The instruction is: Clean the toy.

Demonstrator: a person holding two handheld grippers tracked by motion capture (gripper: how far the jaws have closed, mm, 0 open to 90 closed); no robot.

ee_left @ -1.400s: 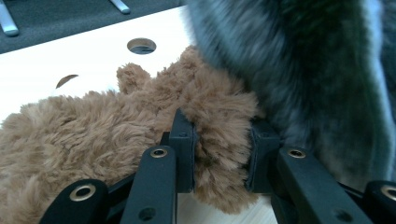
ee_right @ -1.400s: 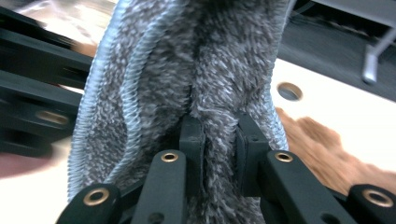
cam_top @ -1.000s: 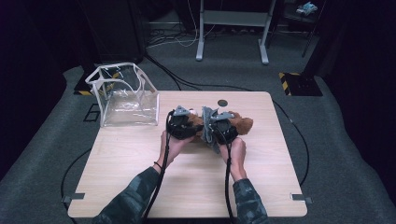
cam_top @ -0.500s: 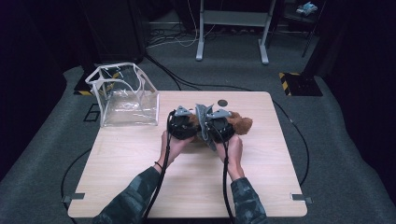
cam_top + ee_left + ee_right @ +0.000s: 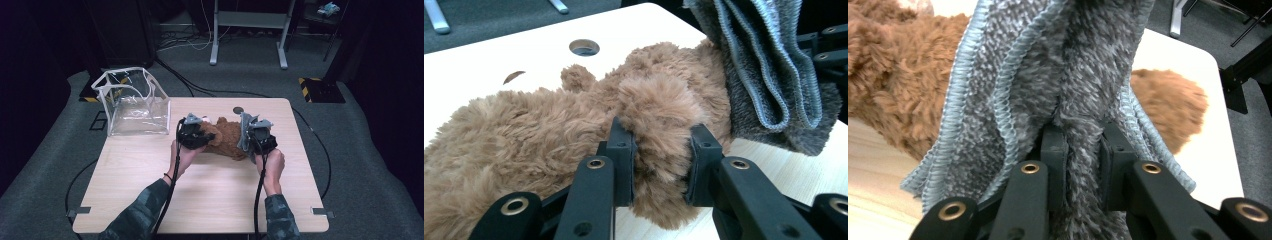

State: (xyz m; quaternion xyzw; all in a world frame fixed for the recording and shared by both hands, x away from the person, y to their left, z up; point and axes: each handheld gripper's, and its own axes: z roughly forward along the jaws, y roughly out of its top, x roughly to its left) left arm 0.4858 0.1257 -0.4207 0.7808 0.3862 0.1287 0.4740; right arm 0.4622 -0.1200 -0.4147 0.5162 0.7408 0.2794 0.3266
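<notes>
– Where does the brown plush toy (image 5: 227, 140) lie?

– On the light wooden bench (image 5: 210, 200), near its far middle, stretched between the two claws. In the left gripper view its fur runs from the lower left up toward the right, with a round hole in the bench (image 5: 584, 47) beyond it.

– And the left claw (image 5: 659, 150)?

– It is clamped on a thick tuft of the toy's fur; both black pads press into the plush from either side, at the toy's left end as seen from the high view.

– The right claw (image 5: 1083, 145)?

– It is pinched tight on a fold of grey cloth (image 5: 1068, 75) with pale blue stitched edges. The cloth stands up from the jaws and hangs just beside the toy's right end.

– Anything else on the bench?

– A clear plastic bag (image 5: 132, 102) stands open at the far left corner, well apart from the toy.
</notes>
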